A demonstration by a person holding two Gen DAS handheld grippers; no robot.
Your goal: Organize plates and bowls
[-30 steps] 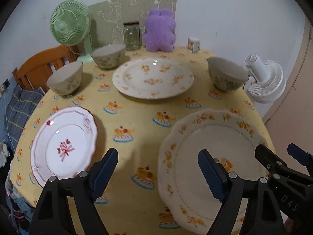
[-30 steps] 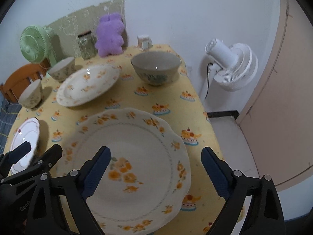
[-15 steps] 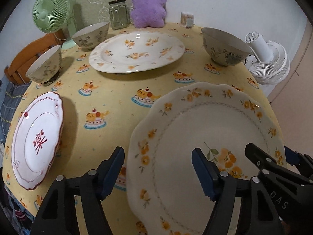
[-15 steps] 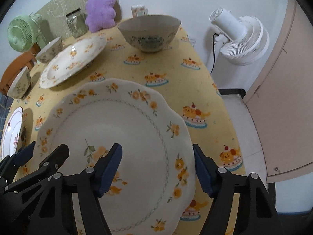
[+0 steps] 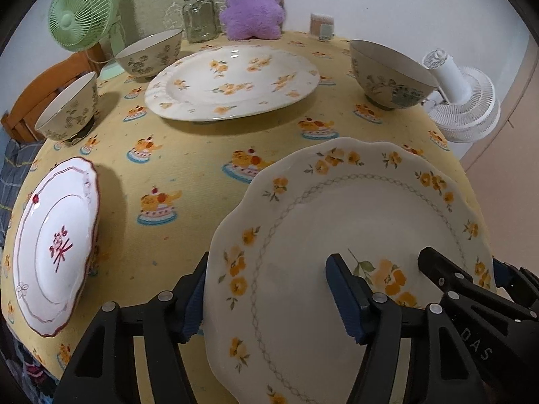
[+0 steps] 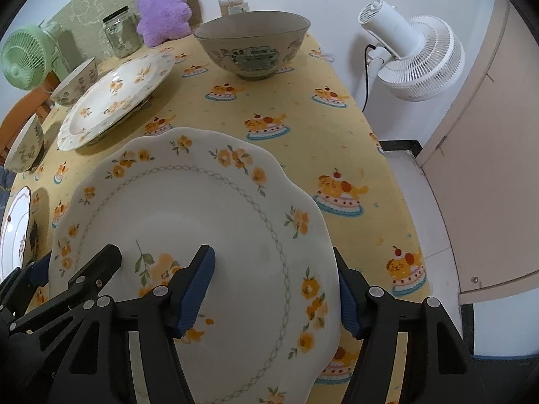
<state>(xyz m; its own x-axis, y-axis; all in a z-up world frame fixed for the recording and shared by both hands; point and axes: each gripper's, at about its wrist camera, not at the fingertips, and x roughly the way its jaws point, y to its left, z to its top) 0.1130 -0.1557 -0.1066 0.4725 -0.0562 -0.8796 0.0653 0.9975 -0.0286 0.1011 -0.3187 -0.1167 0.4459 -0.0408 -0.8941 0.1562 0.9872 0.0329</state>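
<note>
- Scalloped cream plate with orange flowers (image 5: 353, 222) lies flat, round, without a long axis.
- Left gripper (image 5: 269, 298) wide, straddling its left rim.
- Right gripper (image 6: 276, 289) wide, straddling its right rim.

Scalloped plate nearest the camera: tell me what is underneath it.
Around the scalloped plate only the yellow tablecloth shows. One finger of each hand-held gripper, left and right, passes below its rim. Anything beneath the middle is covered.

My count: three plates (image 5: 353, 235) (image 5: 232, 80) (image 5: 55, 249), three bowls (image 5: 387, 74) (image 5: 151, 54) (image 5: 67, 107), two fans (image 5: 81, 20) (image 5: 465, 104), one jar (image 5: 198, 17), one purple plush (image 5: 252, 3).
</note>
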